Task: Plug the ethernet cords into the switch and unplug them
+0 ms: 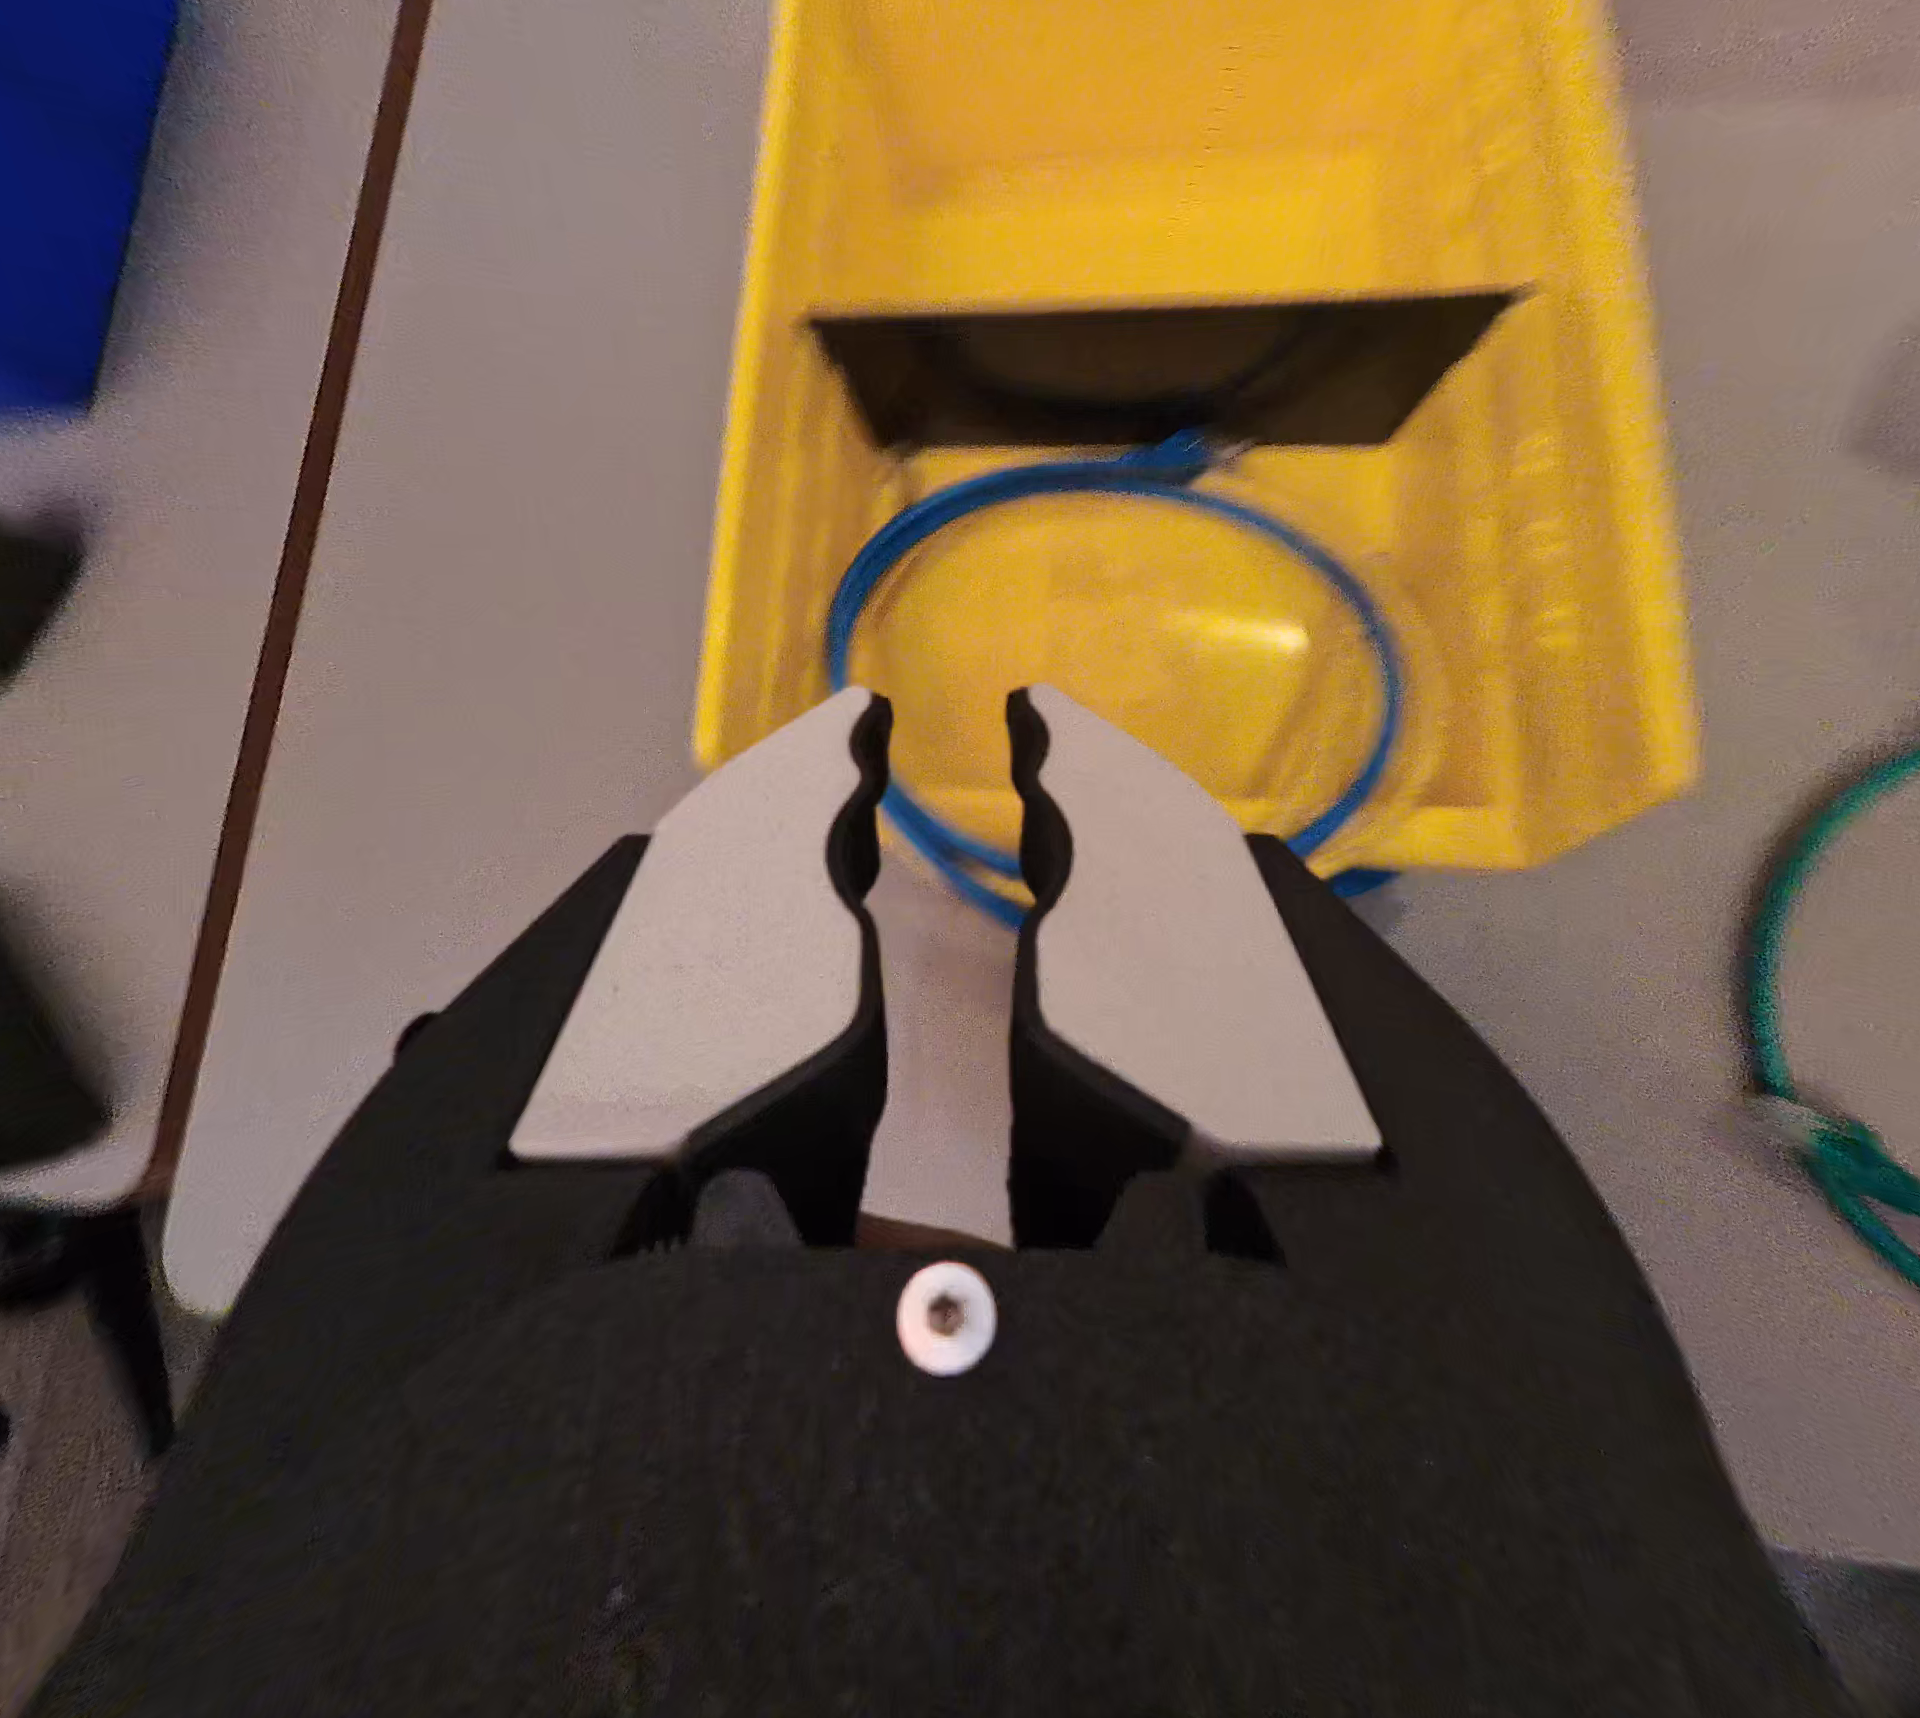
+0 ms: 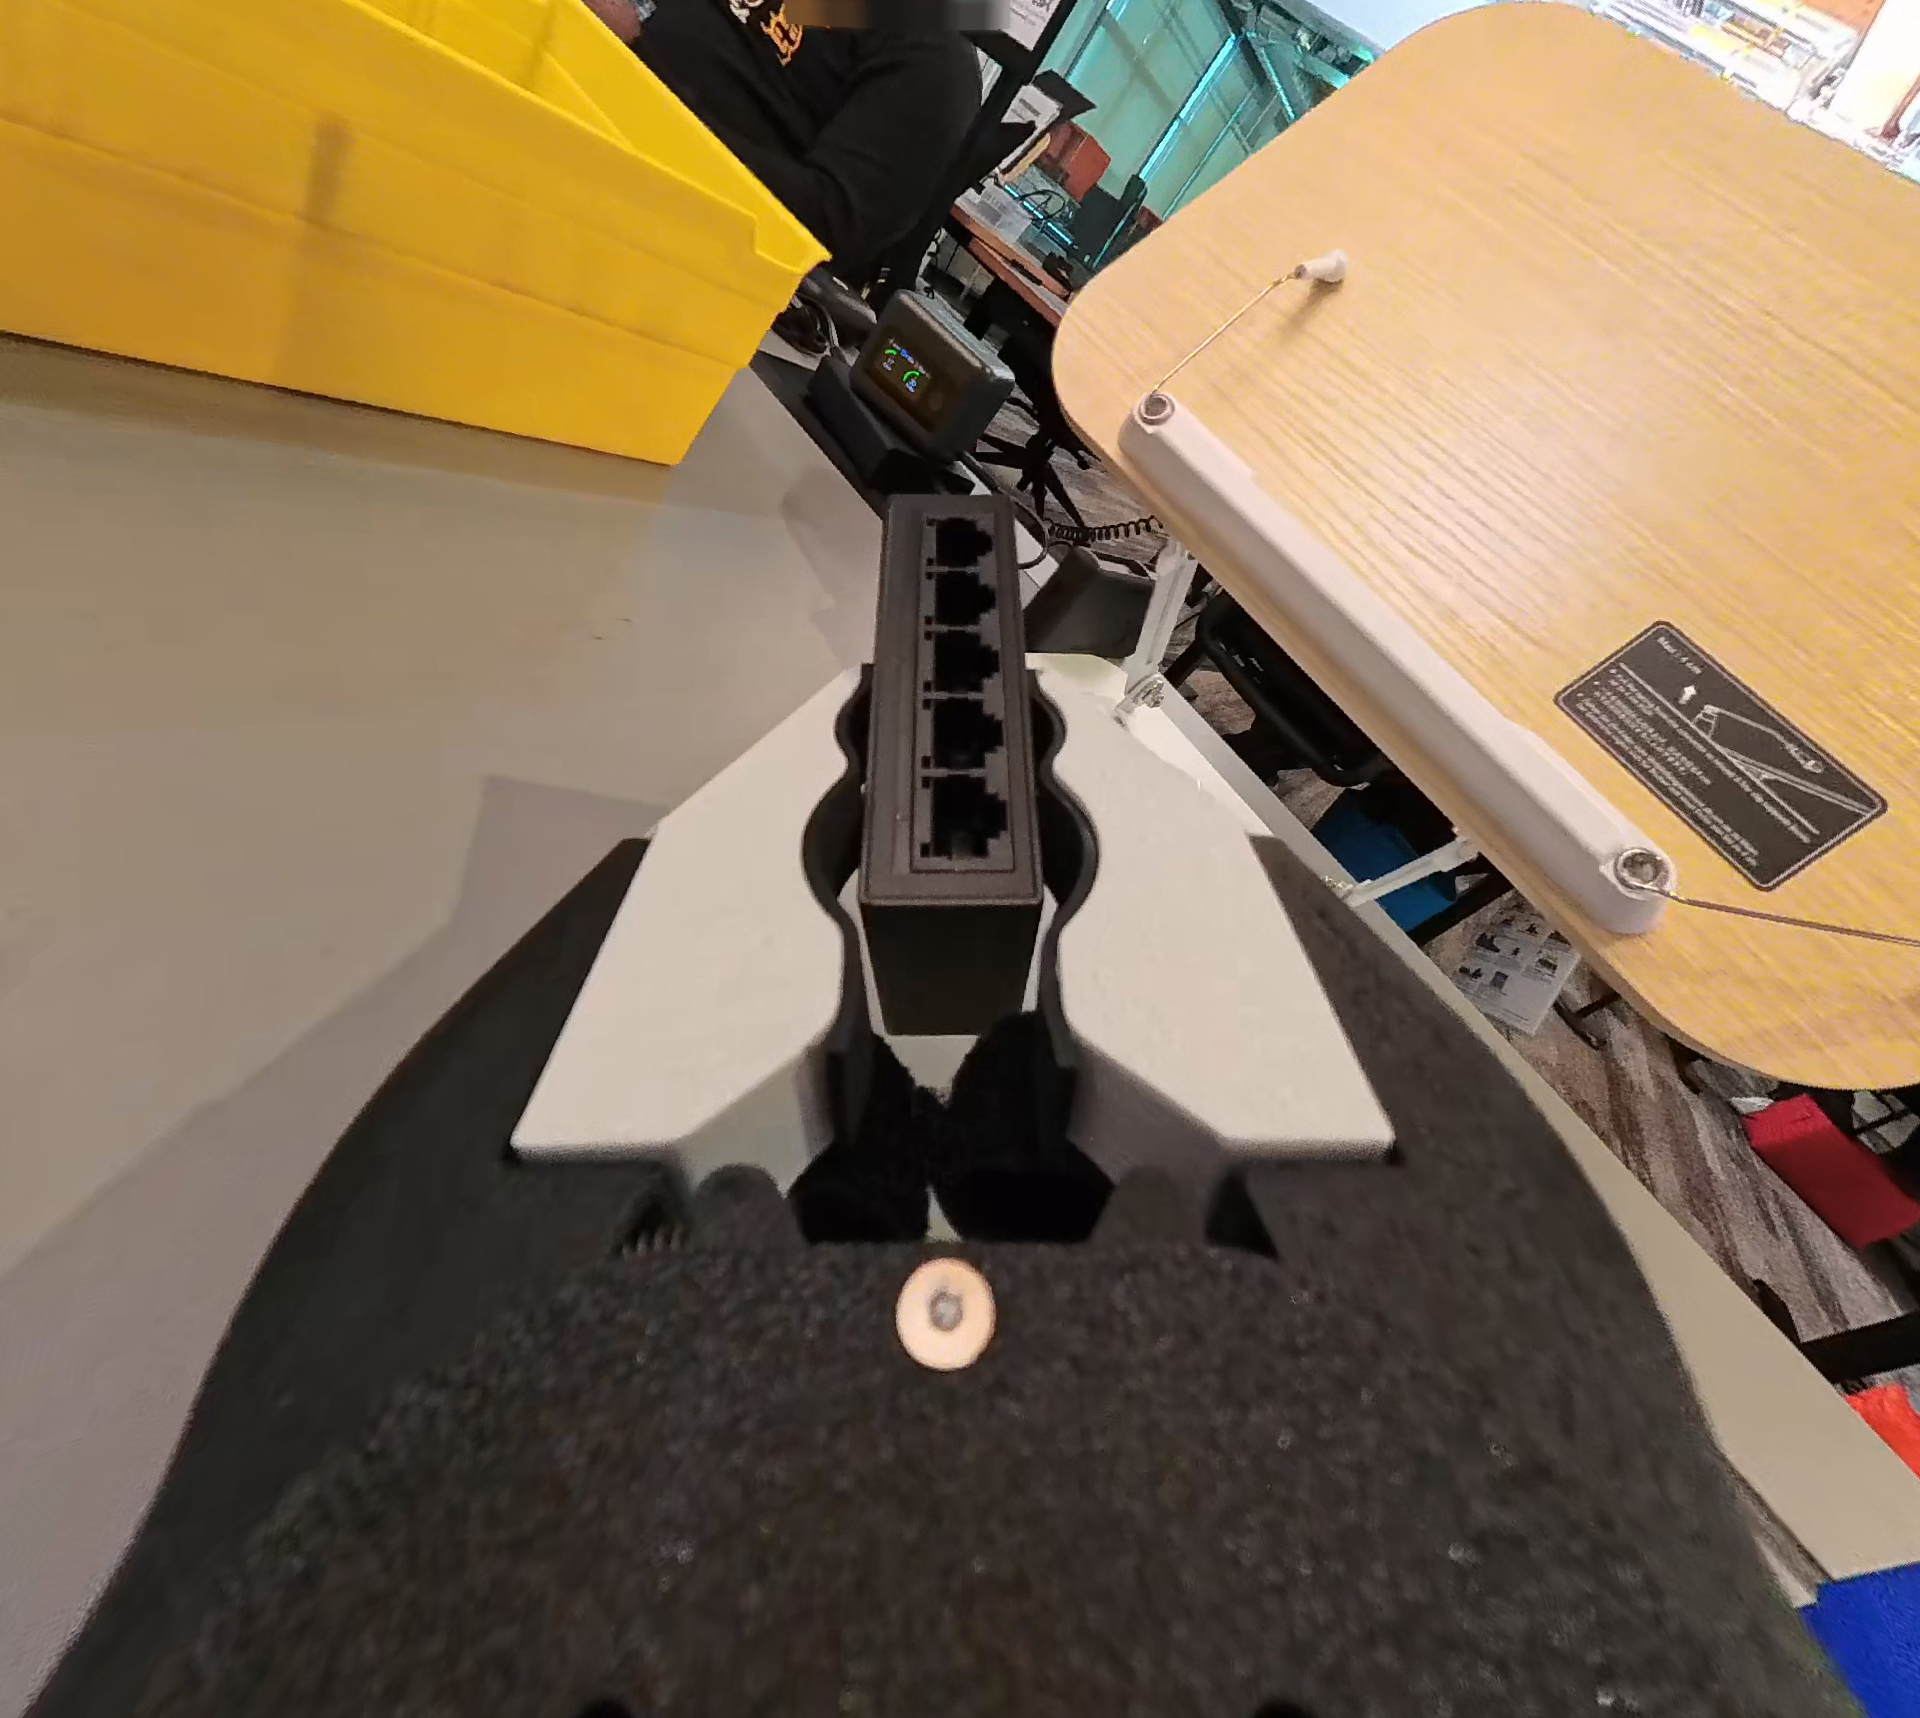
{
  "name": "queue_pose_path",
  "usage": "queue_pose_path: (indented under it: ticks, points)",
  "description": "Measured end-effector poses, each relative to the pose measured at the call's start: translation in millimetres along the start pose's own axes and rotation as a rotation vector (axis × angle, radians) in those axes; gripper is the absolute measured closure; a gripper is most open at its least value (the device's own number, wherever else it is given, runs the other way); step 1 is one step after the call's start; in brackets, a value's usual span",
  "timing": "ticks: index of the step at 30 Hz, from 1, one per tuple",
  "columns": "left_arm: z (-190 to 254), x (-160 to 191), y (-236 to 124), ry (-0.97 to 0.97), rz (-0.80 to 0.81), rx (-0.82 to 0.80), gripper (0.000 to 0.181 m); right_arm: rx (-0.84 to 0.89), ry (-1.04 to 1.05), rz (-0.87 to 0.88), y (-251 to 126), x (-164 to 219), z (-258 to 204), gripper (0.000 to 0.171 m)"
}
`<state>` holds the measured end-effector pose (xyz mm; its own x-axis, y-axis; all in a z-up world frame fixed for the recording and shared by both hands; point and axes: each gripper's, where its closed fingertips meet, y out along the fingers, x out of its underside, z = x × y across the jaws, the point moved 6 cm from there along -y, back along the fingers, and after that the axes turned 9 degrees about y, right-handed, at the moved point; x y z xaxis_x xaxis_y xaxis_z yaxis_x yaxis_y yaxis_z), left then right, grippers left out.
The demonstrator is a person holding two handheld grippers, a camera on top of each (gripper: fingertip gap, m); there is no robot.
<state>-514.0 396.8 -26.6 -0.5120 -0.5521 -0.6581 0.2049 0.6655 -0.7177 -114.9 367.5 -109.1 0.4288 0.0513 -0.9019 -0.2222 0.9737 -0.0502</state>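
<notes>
The right gripper [image 2: 951, 795] clamps the black switch [image 2: 951, 733], ports facing up. The left gripper [image 1: 948, 723], parted and empty, hovers over the blue cord [image 1: 1112, 619] coiled in the yellow bin [image 1: 1195, 110]; it should probably pinch near the blurred plug [image 1: 1184, 453].

I see a glossy yellow plastic bin [image 1: 1195, 162] on a smooth matt grey table [image 1: 582, 421]. My right gripper [image 2: 951, 712] has grainy, matt grey fingers [image 2: 727, 941] and a rough black body. The switch [image 2: 951, 733] looks like matt black plastic. Nearby is a wood-grain board [image 2: 1558, 318].
</notes>
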Motion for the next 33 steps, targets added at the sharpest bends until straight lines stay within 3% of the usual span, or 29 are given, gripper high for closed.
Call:
queue_pose_path:
  ticks: [7,10,11,14,18,21,25,33]
  points:
    - [-10.7,39.9,39.6,-0.206,-0.126,0.187,0.149,-0.018,-0.033,-0.003,0.2,0.2,-5.0,0.145]
    - [-10.5,43.8,48.8,-0.229,-0.152,0.224,0.150,-0.025,-0.039,-0.005,0.5,0.4,-6.2,0.144]
    - [-10.0,44.1,50.3,-0.221,-0.158,0.229,0.158,-0.027,-0.042,-0.006,0.7,0.5,-6.9,0.144]
    - [-13.8,40.6,48.7,-0.156,-0.156,0.165,0.170,-0.034,-0.053,-0.008,0.9,0.8,-8.6,0.145]
    - [-13.0,28.7,36.4,0.035,-0.163,0.010,0.174,-0.039,-0.057,-0.010,1.3,1.0,-9.6,0.144]
    - [-3.3,9.8,19.7,0.206,-0.110,-0.078,0.175,-0.039,-0.051,-0.010,1.4,1.2,-9.0,0.144]
    - [5.8,-31.9,-20.8,0.287,0.063,-0.128,0.176,-0.033,-0.028,-0.010,1.2,1.3,-6.2,0.144]
    - [40.9,-98.6,-143.5,0.563,0.331,0.024,0.176,-0.030,-0.021,-0.008,1.2,1.0,-5.5,0.145]
